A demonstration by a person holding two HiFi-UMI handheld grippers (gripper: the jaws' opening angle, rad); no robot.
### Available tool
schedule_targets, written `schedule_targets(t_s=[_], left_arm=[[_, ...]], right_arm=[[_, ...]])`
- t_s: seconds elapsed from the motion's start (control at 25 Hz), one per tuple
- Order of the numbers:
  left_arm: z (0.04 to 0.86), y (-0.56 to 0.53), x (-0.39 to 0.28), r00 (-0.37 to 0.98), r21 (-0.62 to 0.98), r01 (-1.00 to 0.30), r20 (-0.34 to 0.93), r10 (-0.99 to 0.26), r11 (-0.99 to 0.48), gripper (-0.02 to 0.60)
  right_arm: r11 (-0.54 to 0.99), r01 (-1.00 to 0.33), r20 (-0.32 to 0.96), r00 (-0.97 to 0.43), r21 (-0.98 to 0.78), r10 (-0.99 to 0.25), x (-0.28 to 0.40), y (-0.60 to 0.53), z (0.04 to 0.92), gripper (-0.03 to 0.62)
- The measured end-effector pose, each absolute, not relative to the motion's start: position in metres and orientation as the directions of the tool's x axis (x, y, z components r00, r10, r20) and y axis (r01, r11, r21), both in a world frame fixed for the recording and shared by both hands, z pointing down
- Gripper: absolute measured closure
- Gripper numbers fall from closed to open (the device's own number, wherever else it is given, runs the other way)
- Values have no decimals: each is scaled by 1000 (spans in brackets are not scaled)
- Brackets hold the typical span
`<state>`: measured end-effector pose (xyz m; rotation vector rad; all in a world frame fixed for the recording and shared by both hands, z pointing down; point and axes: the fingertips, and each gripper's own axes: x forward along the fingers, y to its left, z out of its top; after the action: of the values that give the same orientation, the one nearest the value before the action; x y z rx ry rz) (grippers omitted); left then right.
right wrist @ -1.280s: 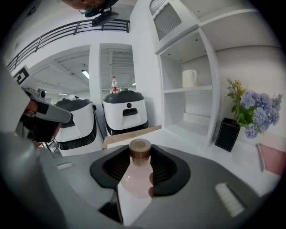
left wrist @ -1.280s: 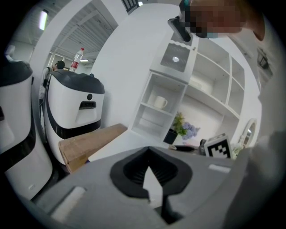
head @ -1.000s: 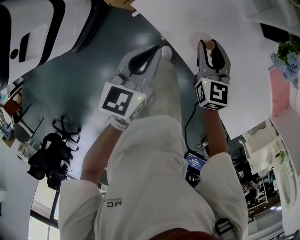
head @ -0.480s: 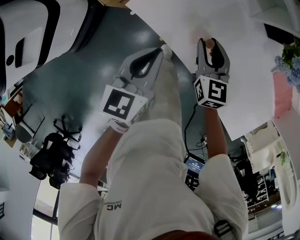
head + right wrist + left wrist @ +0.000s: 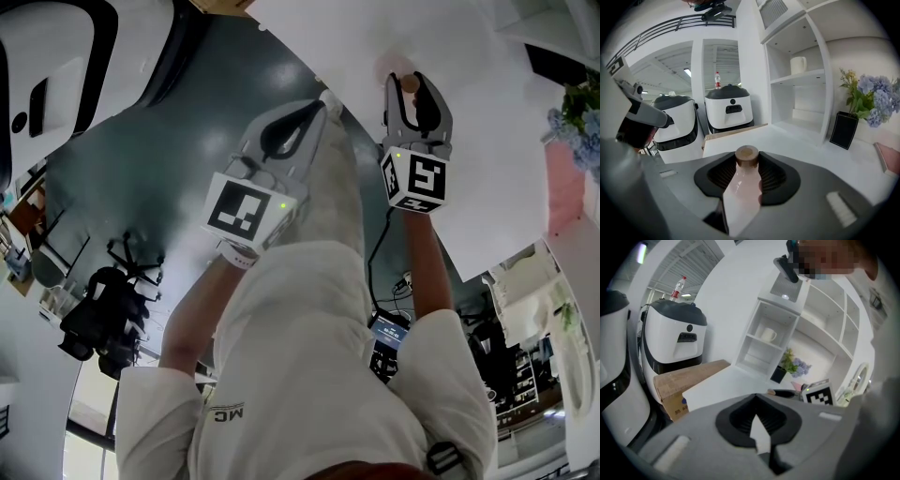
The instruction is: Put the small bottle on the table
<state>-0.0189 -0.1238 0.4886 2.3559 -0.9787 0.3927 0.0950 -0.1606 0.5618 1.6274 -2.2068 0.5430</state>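
Observation:
The small bottle [image 5: 740,197] is pale pink with a brown cap [image 5: 410,82]. My right gripper [image 5: 746,164] is shut on its body, and the cap sticks out past the fingertips. In the head view the right gripper [image 5: 411,89] holds the bottle over the white table [image 5: 487,122], close to the table's near edge. Whether the bottle touches the surface is hidden. My left gripper [image 5: 321,101] hovers beside it over the table edge and the grey floor. In the left gripper view its jaws [image 5: 758,401] are shut on nothing.
A white shelf unit with a mug [image 5: 798,64] stands at the back of the table. Blue flowers in a black pot [image 5: 862,101] and a pink book [image 5: 886,157] are on the right. A cardboard box [image 5: 689,376] and white machines [image 5: 727,110] stand past the table's left end.
My right gripper with the bottle has shifted slightly left and farther over the table. The left gripper has hardly moved.

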Motion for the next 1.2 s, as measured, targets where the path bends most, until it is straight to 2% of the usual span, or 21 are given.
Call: schedule_targets(t_s=[0.52, 1.0, 1.16, 1.2], left_arm=[[476, -126, -13, 684, 377, -729, 449, -575, -572, 581], [431, -120, -12, 677, 360, -736, 413, -609, -573, 581], [412, -116, -12, 678, 360, -735, 392, -621, -575, 581], [407, -114, -12, 679, 361, -735, 388, -624, -575, 581]], right_arm=[[290, -949, 466, -312, -120, -828, 95, -168, 544, 431], [335, -938, 427, -339, -87, -838, 94, -167, 491, 433], [347, -934, 405, -349, -81, -845, 94, -161, 464, 583], [345, -935, 404, -347, -82, -846, 95, -160, 457, 594]])
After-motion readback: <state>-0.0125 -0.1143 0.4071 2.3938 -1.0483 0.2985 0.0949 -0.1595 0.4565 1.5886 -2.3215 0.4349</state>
